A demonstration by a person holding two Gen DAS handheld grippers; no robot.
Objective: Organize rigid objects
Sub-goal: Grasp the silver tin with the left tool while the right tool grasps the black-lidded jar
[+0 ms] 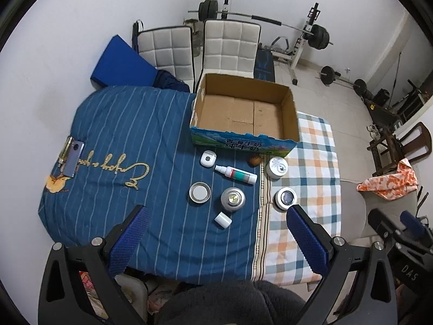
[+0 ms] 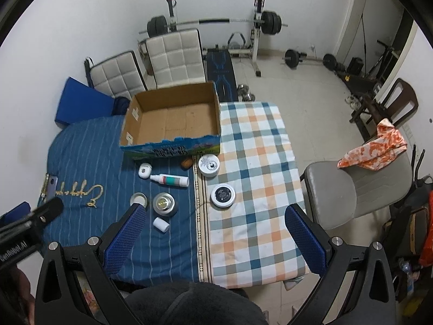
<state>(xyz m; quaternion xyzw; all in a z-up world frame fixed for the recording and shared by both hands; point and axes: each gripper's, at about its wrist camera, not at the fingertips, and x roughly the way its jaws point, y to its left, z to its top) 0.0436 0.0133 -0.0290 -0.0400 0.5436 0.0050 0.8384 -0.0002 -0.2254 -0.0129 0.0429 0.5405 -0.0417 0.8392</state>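
— Home gym behind: barbell rack (image 2: 216,21) against white wall, two padded chairs (image 2: 173,57) at far edge of table. Table draped with blue striped cloth (image 1: 130,124) on left, checked cloth (image 2: 257,162) on right.

— And on top?

— Open cardboard box (image 1: 243,108) at far side, straddling the seam between cloths, nothing visible inside. Just in front, a cluster of small items. White round case (image 1: 207,158) nearest the box on the left. Spray bottle (image 1: 236,174) lying on its side beside it. Small brown object (image 1: 255,160) touching or nearly touching the box front; cannot tell which.

— More?

— White tub (image 1: 276,166) on the checked cloth near the box. Dark-lidded jar (image 2: 223,195) closer in, also on checks. Shallow metal lid (image 1: 199,192), open side up, on the blue. Silver round tin (image 1: 232,199) right of it. Small white cap (image 1: 223,219) lying nearest the camera. Clipboard (image 1: 69,157) far left, well apart from the rest.

— Grippers?

— Left gripper (image 1: 216,233) raised above the near edge, blue pads spread wide, nothing between. Right gripper (image 2: 213,233) likewise: fingers apart, holding nothing, hanging over the seam. Dark fuzzy sleeve at bottom of both views.
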